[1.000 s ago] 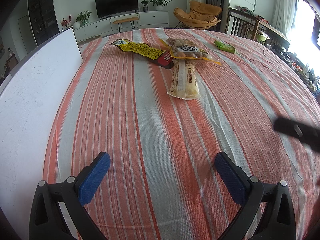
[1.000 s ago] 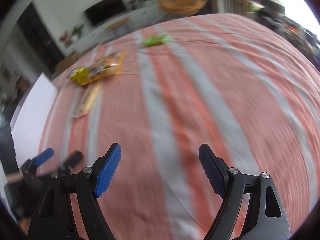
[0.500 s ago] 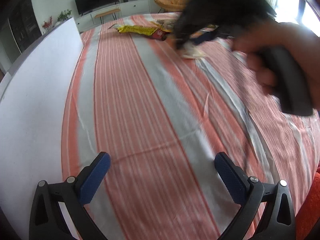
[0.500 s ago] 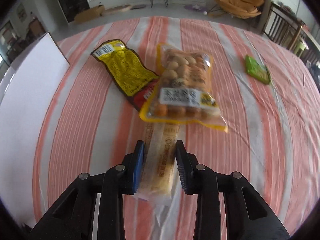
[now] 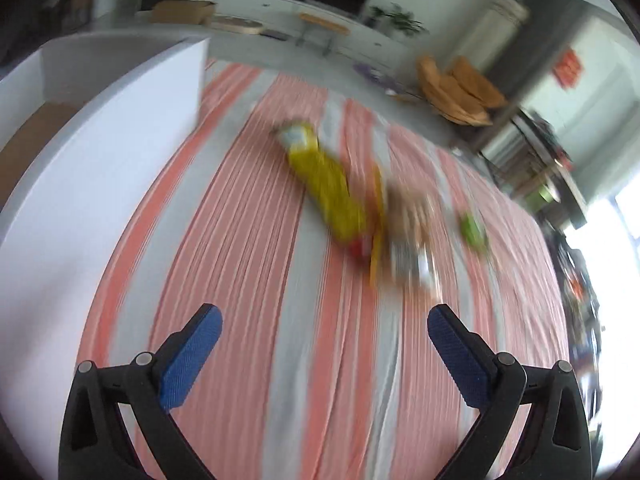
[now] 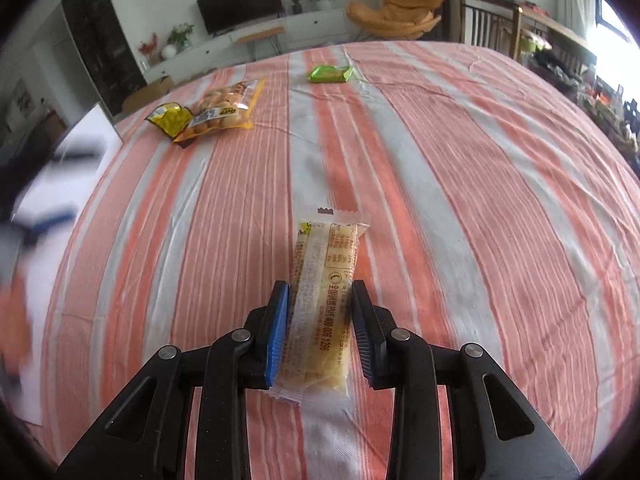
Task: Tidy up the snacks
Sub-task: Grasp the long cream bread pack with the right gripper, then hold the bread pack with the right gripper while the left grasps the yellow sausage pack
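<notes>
The long clear-wrapped pastry bar (image 6: 324, 304) sits lengthwise between the two blue-padded fingers of the right gripper (image 6: 320, 332), its jaws pressed in against both long sides of the wrapper. The far, notched end of the bar sticks out past the fingertips over the orange-and-grey striped tablecloth (image 6: 460, 184); whether the packet is lifted clear of the cloth or lying on it I cannot tell.

Farther up the table, well apart from the bar, a bag of round tan snacks (image 6: 224, 110) lies partly over a yellow packet (image 6: 168, 119). A small green packet (image 6: 330, 74) lies alone near the far edge of the table.

The left gripper (image 5: 324, 356) hangs over the cloth with its jaws wide apart and nothing between them. Its view is smeared, but the yellow packet (image 5: 324, 190), the tan bag (image 5: 408, 236) and the green packet (image 5: 472, 230) show as streaks ahead of it. A white box (image 5: 100, 152) with an open top stands along the table's left side.

Beyond the table are a TV (image 6: 240, 4) on a low white cabinet and an orange chair (image 6: 396, 12).
</notes>
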`<state>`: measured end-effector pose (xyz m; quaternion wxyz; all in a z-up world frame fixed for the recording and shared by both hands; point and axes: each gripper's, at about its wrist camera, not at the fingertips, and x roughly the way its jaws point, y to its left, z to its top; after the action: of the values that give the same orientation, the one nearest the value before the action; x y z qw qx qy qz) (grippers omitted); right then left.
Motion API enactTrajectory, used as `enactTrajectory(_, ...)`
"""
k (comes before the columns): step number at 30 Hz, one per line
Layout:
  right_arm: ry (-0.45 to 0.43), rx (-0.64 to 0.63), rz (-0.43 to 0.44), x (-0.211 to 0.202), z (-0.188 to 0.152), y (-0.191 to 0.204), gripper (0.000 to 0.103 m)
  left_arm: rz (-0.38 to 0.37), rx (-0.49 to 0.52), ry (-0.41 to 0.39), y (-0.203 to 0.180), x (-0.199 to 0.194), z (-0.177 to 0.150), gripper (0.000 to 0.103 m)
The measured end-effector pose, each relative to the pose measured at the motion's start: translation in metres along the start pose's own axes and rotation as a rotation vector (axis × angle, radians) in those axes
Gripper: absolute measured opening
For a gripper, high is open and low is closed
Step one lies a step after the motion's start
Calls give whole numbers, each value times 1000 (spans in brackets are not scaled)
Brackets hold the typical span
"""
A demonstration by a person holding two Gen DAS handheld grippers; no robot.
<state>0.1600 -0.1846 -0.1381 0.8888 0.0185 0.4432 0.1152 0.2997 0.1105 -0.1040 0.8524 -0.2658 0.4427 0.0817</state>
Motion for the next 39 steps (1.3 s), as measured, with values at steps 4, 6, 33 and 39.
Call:
enactTrajectory(4, -49, -68, -30, 2, -5, 12, 37, 110, 27, 65, -25, 67, 50, 98)
enactTrajectory(6, -52, -88, -41, 3, -5, 15, 40, 199, 78, 101, -32, 96, 58, 96)
enactTrajectory(33, -57, 99, 17, -13, -21, -7, 63, 18, 564, 261, 4, -13, -139, 80)
enactTrajectory(39, 18, 242, 63, -22, -18, -33, 65, 101, 747, 151, -19, -22, -171, 76)
